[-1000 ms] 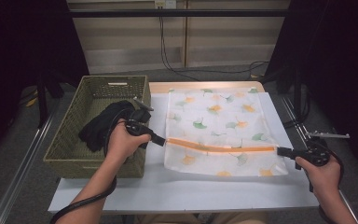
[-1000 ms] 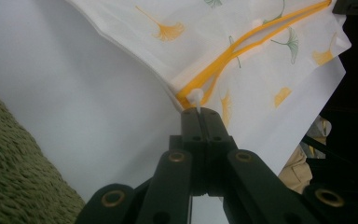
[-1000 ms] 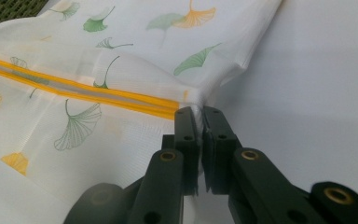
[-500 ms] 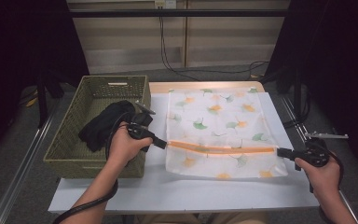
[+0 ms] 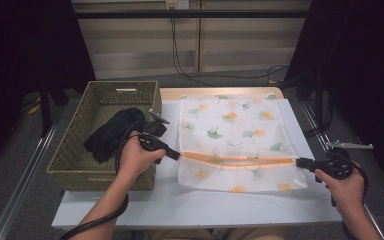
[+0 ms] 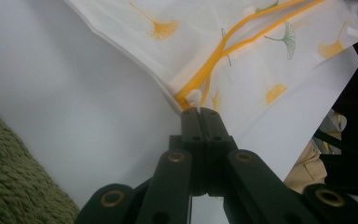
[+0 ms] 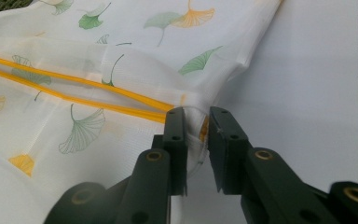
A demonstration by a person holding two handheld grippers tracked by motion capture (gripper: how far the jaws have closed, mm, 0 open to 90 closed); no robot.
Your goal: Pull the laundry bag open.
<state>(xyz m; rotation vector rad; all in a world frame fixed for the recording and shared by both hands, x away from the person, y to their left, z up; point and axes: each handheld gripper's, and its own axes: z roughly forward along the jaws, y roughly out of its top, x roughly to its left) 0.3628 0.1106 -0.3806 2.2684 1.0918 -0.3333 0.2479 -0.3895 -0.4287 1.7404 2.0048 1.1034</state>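
A white mesh bag (image 5: 230, 125) printed with green and orange leaves lies flat on the white table (image 5: 205, 205). An orange zipper (image 5: 235, 161) crosses it near the front. My left gripper (image 5: 176, 154) is shut on the small white pull (image 6: 193, 98) at the zipper's left end; in the left gripper view (image 6: 199, 111) the two orange zipper lines part just beyond the jaws. My right gripper (image 5: 300, 162) pinches the bag's right edge at the zipper's other end, with bunched fabric between its jaws (image 7: 196, 122).
A green woven basket (image 5: 75, 155) stands at the table's left, holding a black cloth (image 5: 112, 132); my left hand is right beside its near corner. Bare table runs along the front edge. Metal rails flank the table on both sides.
My left gripper has shifted slightly right and toward the front, still holding the zipper end. The right gripper and the bag have stayed put.
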